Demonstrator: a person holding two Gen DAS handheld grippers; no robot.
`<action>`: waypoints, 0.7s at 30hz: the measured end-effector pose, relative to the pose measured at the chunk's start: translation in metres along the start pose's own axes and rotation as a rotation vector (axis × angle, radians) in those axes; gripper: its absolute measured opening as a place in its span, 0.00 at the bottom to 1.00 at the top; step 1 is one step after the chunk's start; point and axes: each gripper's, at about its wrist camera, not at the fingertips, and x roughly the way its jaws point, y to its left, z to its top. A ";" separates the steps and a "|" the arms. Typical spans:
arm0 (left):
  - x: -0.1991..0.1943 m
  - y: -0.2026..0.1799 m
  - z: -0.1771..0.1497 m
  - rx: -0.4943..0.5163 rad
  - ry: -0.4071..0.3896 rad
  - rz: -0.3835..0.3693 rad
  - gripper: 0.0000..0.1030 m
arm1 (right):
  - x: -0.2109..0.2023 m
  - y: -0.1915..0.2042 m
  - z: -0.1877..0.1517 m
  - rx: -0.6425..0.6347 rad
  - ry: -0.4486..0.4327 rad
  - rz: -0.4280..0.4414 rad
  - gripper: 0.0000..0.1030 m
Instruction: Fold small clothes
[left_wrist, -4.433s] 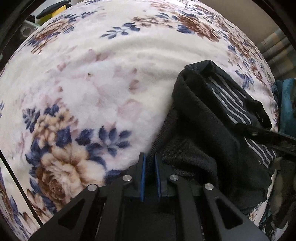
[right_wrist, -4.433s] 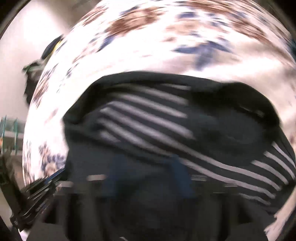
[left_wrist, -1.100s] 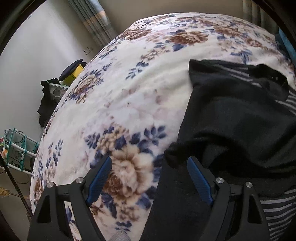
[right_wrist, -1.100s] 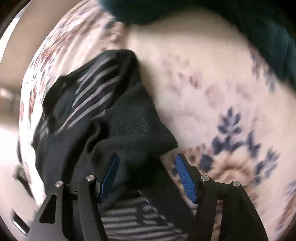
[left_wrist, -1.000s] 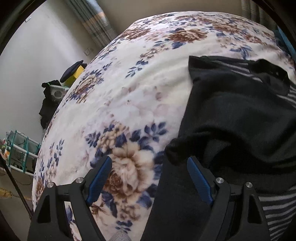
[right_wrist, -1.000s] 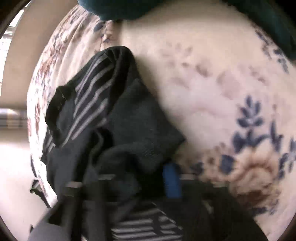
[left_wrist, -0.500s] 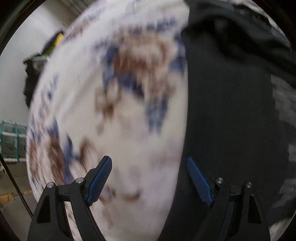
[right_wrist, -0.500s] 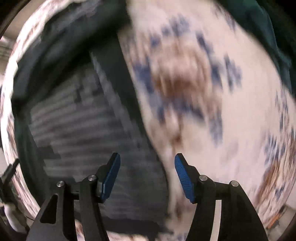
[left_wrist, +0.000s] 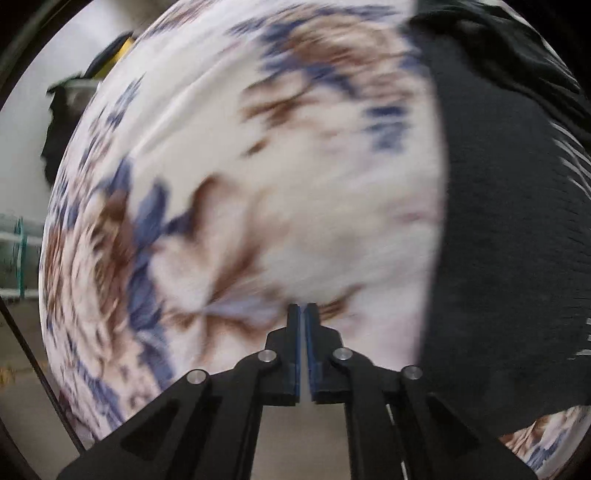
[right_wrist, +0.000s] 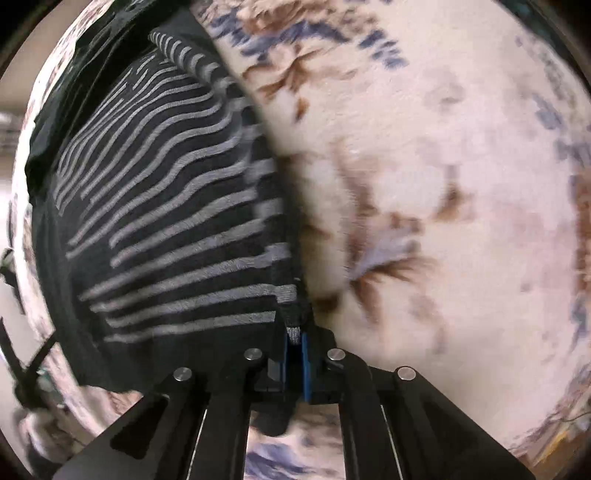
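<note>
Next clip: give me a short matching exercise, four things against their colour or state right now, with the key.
Things:
1. left tongs
2. right tongs
3. striped garment
4. blanket

States:
A. cream with blue and brown flowers
B. shut on a fabric edge
C. shut, no cloth visible between the pads
D. black with pale stripes

Pairs: 1-C, 2-B, 3-D, 4-A

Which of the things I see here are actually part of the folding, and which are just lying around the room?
Part of the job:
- striped dark garment, its edge pinched in the right gripper
- left gripper, shut, beside the cloth
- floral blanket it lies on

Just lying about:
- yellow object off the blanket's far side
- dark heap beside it
- teal rack by the wall
</note>
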 end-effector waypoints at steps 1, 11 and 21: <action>-0.003 0.005 -0.001 -0.022 0.025 0.011 0.05 | 0.004 -0.002 -0.002 0.005 0.027 -0.005 0.05; -0.106 -0.039 0.001 0.052 -0.137 0.031 0.91 | -0.067 0.100 -0.028 -0.209 -0.135 -0.296 0.91; -0.198 -0.091 0.014 0.217 -0.384 0.046 0.91 | -0.178 0.165 0.002 -0.177 -0.232 -0.224 0.93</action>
